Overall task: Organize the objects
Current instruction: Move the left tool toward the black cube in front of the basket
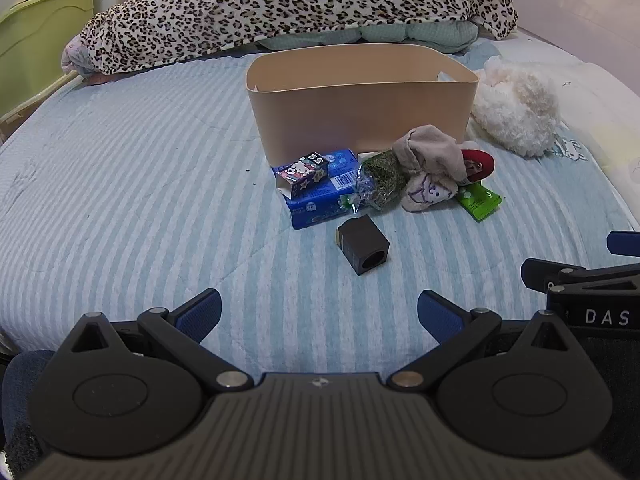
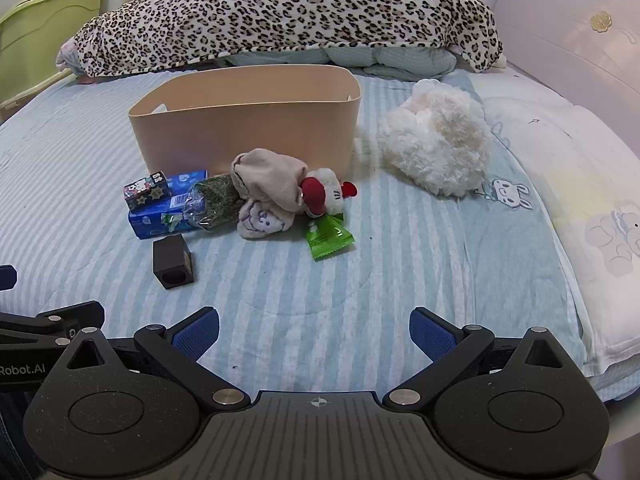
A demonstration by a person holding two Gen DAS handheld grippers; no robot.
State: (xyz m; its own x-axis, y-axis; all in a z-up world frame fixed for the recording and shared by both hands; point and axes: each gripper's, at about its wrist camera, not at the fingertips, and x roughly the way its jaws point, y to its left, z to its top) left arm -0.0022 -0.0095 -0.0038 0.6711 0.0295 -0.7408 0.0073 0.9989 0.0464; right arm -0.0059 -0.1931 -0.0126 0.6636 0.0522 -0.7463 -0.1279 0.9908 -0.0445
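Observation:
A beige bin [image 1: 360,112] [image 2: 248,120] stands on the striped bed. In front of it lies a pile: a blue tissue pack [image 1: 320,196] [image 2: 160,216] with a Hello Kitty box [image 1: 306,172] [image 2: 145,191] on top, a bag of green herbs [image 1: 380,180] [image 2: 214,204], a beige cloth [image 1: 430,152] [image 2: 272,180], a red and white plush toy [image 2: 324,194], and a green packet [image 1: 480,200] [image 2: 328,236]. A black block [image 1: 363,246] [image 2: 173,261] lies nearest. My left gripper [image 1: 319,314] and right gripper [image 2: 314,330] are open and empty, short of the pile.
A fluffy white plush [image 1: 516,110] [image 2: 436,140] lies right of the bin. A leopard blanket [image 1: 296,4] [image 2: 280,12] is heaped behind. A white pillow [image 2: 580,200] lies at the right, a green cabinet [image 1: 36,28] at the far left.

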